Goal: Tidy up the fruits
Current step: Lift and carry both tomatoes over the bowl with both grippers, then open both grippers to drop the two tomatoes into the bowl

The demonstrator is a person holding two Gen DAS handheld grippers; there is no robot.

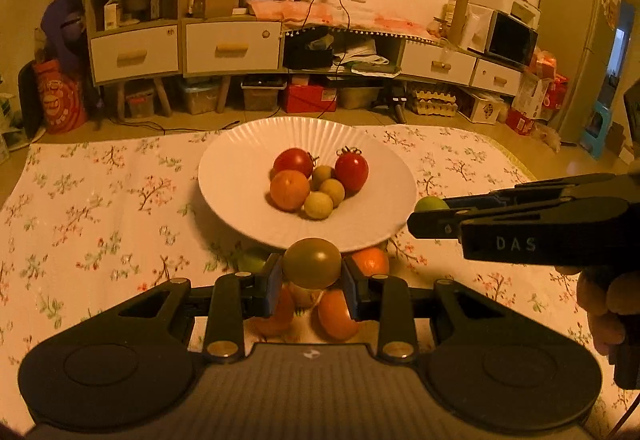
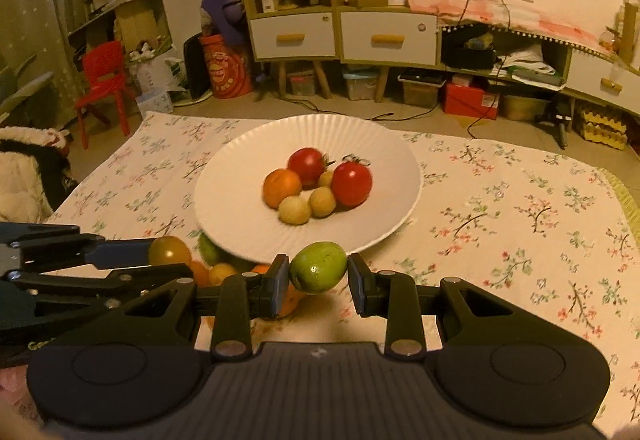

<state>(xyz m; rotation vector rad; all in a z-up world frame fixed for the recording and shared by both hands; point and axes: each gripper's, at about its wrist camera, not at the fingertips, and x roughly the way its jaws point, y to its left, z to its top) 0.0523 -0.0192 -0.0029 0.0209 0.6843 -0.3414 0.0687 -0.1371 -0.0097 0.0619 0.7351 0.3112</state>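
Two tools, each clamped on one fruit, hang just in front of a white fluted plate (image 1: 240, 156) on a floral-clothed surface (image 1: 100, 208). The left tool (image 1: 311, 282) pinches a dull olive-brown tomato (image 1: 312, 262) between its blue pads; the fruit sits round, with no clear long axis. The right tool (image 2: 319, 280) grips a green fruit (image 2: 318, 267), slightly oval, its long axis running side to side between the pads. The only legible writing is "DAS", in pale letters on the side of the right tool where it reaches in from the right in the left wrist view. On the plate lie two red tomatoes (image 1: 294, 161), one with its stem calyx turned up, an orange (image 1: 289, 190) and three small tan fruits (image 1: 318, 205), bunched and touching. Below the left tool, more orange fruits (image 1: 338, 314) rest on the cloth, partly hidden; another green one (image 1: 253, 259) possibly sits by the plate's near rim. A hand (image 1: 604, 304) holds the right tool's grip.
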